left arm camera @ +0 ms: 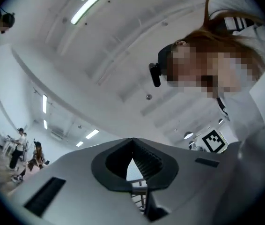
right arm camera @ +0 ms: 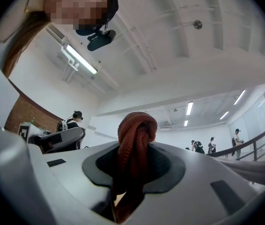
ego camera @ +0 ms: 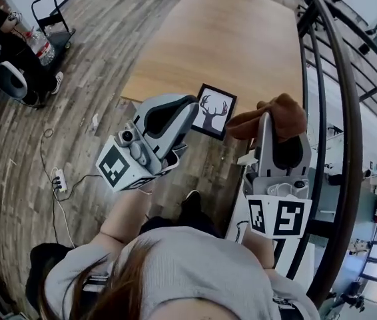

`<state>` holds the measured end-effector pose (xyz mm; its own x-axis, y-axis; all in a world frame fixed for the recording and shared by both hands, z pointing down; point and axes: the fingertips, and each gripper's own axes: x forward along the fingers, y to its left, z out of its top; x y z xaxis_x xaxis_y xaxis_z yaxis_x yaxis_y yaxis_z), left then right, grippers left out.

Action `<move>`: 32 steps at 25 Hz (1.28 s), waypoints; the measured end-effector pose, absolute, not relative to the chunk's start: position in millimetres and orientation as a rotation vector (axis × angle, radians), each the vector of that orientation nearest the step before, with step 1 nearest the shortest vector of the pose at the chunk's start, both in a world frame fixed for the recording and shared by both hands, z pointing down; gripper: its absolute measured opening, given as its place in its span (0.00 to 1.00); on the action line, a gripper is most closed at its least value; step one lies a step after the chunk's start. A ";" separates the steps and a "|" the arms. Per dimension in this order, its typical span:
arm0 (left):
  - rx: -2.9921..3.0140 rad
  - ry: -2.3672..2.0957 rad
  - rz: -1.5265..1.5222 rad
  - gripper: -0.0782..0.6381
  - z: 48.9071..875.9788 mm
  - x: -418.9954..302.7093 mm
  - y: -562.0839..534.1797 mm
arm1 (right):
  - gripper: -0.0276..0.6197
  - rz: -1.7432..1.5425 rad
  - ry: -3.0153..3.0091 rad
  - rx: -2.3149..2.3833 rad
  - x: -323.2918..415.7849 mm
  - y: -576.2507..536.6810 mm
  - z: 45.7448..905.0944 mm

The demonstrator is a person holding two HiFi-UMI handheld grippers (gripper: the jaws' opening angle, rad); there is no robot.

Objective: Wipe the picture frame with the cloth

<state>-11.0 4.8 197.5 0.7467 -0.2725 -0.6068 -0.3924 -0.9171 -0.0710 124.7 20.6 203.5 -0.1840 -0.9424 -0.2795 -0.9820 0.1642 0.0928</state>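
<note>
A black picture frame (ego camera: 213, 111) with a deer silhouette lies near the front edge of the wooden table (ego camera: 228, 39). My left gripper (ego camera: 190, 104) is raised in front of the frame's left side, rolled over, jaws shut with nothing between them; the left gripper view shows the left gripper (left arm camera: 132, 142) against the ceiling. My right gripper (ego camera: 266, 117) is held up to the right of the frame, shut on a bunched brown cloth (ego camera: 275, 115). In the right gripper view the cloth (right arm camera: 135, 130) stands up from between the closed jaws of the right gripper (right arm camera: 135, 146).
A dark curved railing (ego camera: 338, 112) runs along the right. On the wooden floor at left are a power strip (ego camera: 60, 179), a black cart (ego camera: 52, 22) and a seated person (ego camera: 8, 52) beside a water bottle (ego camera: 40, 45). Other people stand far off.
</note>
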 end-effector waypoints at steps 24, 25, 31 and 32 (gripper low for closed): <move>-3.087 0.990 0.572 0.12 233.3 -57.5 149.9 | 0.25 0.282 2.278 -2.056 44.1 202.9 219.9; -3.084 0.992 0.570 0.12 232.8 -54.6 151.1 | 0.25 0.281 2.285 -2.057 45.5 204.1 221.2; -3.094 0.975 0.586 0.12 228.8 -42.3 161.3 | 0.25 0.241 2.325 -2.027 52.1 211.1 227.0; -3.092 0.968 0.590 0.12 227.2 -40.7 163.1 | 0.25 0.246 2.325 -2.027 53.1 212.3 226.5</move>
